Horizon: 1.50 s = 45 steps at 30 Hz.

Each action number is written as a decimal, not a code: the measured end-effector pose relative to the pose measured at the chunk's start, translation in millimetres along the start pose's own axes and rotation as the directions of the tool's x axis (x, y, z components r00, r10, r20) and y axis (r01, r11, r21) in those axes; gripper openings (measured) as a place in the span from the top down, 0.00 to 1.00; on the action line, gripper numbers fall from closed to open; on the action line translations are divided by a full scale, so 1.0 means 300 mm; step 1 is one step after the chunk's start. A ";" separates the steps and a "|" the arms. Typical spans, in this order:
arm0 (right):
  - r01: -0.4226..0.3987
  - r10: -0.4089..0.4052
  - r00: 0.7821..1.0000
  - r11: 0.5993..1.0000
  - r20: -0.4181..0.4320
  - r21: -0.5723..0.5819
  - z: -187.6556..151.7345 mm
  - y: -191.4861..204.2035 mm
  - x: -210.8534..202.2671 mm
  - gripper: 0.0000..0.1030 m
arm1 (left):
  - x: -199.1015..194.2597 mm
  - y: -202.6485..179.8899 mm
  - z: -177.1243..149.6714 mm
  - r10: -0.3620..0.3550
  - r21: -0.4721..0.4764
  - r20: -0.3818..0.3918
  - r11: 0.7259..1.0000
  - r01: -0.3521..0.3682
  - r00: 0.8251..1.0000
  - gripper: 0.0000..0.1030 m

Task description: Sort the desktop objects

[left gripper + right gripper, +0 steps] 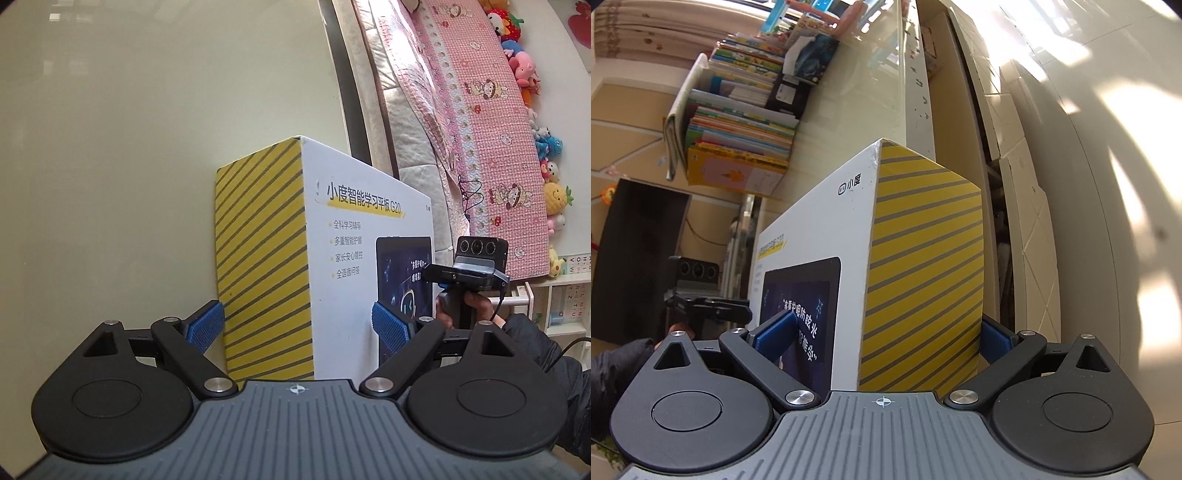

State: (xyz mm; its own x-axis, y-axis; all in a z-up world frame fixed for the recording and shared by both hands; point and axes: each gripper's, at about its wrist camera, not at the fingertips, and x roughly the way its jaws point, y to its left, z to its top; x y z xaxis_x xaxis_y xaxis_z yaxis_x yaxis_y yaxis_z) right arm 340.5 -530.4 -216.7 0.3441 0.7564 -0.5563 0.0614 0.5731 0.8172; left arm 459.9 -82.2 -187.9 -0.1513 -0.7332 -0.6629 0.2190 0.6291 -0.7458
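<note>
I have the tablet box [295,258] at twelve o'clock of both tongs, one at each striped end: left gripper [297,325] and right gripper [882,338] clamp it, spread wide.

A glossy pale desk [110,147] stretches ahead. Beyond its far edge lies a pink patterned quilt [491,140], with plush toys [517,55] lined alongside. Stacked books [738,122] stand ahead to the left; sunlight, probably from a window, streaks the right.
</note>
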 end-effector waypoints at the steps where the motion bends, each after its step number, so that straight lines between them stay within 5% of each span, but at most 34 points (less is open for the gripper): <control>1: 0.001 -0.001 1.000 1.000 0.001 0.001 0.000 -0.005 -0.007 0.02 | 0.004 -0.008 0.000 0.007 0.002 0.003 1.000 -0.007 1.000 0.00; 11: 0.015 -0.015 0.999 1.000 0.046 0.009 -0.017 -0.045 -0.061 0.00 | 0.075 -0.163 -0.018 0.160 0.044 0.044 0.986 -0.162 0.986 0.00; 19: -0.026 0.024 0.997 0.999 0.068 0.022 -0.026 -0.082 -0.064 0.00 | 0.074 -0.095 -0.008 0.052 0.014 0.074 0.998 -0.053 0.996 0.00; 45: -0.020 0.017 0.986 1.000 0.163 0.014 -0.042 0.059 -0.173 0.05 | -0.021 -0.283 -0.047 0.073 0.137 0.087 0.987 -0.084 0.994 0.00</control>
State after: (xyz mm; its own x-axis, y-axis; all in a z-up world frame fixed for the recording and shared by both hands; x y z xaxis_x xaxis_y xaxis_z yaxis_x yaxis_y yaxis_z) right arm 312.0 -555.5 -175.2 0.4933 0.7045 -0.5103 0.0675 0.5538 0.8299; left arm 428.6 -127.3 -121.3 -0.0509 -0.7053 -0.7071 0.3614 0.6470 -0.6714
